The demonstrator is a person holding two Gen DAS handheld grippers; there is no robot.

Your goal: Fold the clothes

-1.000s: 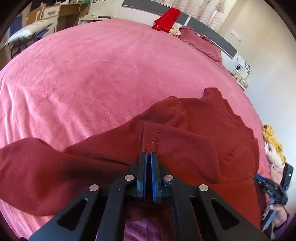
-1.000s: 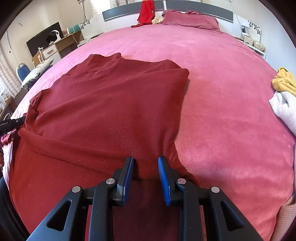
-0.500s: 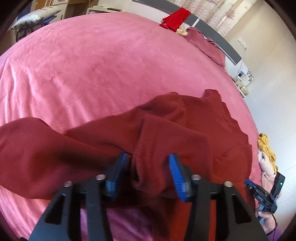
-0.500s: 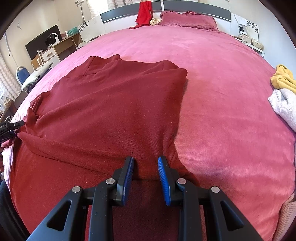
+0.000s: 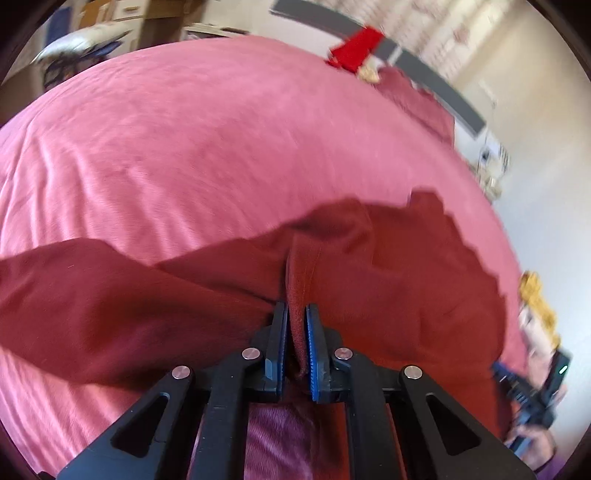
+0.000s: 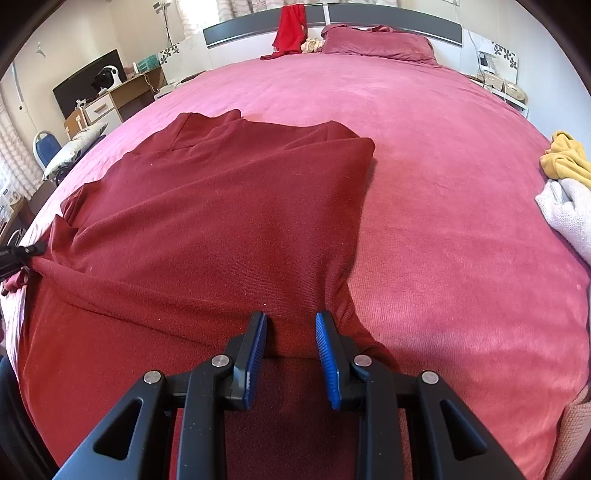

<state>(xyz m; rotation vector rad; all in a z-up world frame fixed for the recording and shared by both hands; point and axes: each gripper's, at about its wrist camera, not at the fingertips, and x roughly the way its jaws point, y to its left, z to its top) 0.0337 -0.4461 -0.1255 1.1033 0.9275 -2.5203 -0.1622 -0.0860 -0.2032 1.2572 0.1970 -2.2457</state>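
A dark red long-sleeved garment (image 6: 221,206) lies spread on the pink bed (image 6: 443,184), collar toward the headboard. In the left wrist view my left gripper (image 5: 295,308) is shut on a raised fold of the garment (image 5: 388,266) near its left side, and one sleeve trails off to the left. Its tip also shows at the edge of the right wrist view, my left gripper (image 6: 22,254) pulling the cloth into a ridge. My right gripper (image 6: 291,317) sits at the near hem, jaws partly apart with bunched cloth filling the gap between the pads.
A yellow garment (image 6: 565,158) and a white one (image 6: 569,218) lie at the bed's right edge. A bright red cloth (image 6: 290,26) hangs on the headboard beside a pillow (image 6: 376,42). A desk (image 6: 122,96) and a blue chair (image 6: 46,147) stand left of the bed.
My left gripper opened around a thick fold, then shut on it again and shifted a little with a slight roll. The right gripper and its hold are unchanged.
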